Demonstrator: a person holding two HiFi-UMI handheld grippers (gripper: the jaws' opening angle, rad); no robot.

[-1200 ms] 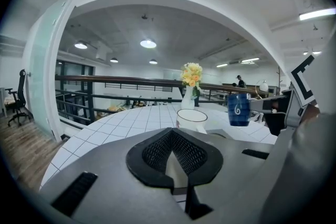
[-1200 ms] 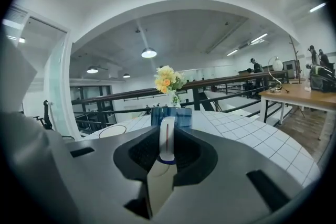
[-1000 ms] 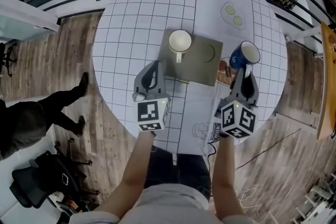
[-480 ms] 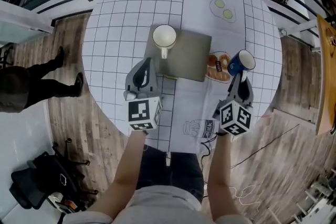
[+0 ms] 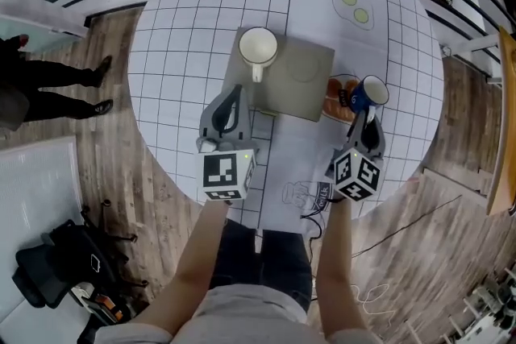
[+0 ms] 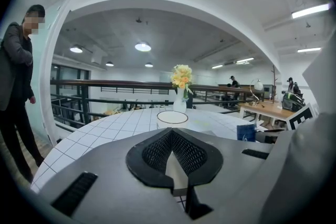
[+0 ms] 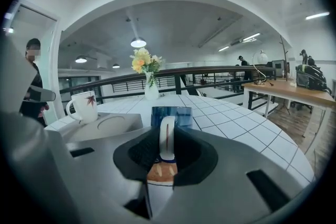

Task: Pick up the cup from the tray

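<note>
Pickup looks done: right tongs [image 5: 368, 115] clamp the blue cup [image 5: 368, 93] by its handle, just right of the tray [image 5: 305, 84]. Left tongs [image 5: 233, 96], pressed together and empty, hover at the tray's near-left corner; a white cup [image 5: 258, 47] stands on the tray.

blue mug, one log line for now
right gripper: shut on blue mug handle | left gripper: shut, empty | white cup: on tray

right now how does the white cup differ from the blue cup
Colour: the white cup has a red leaf print; the blue cup is dark blue. Place: the white cup stands on the grey tray; the blue cup is off it. State: the white cup is free; the blue cup's handle is clamped in the right hand-held gripper. Both have handles.
</note>
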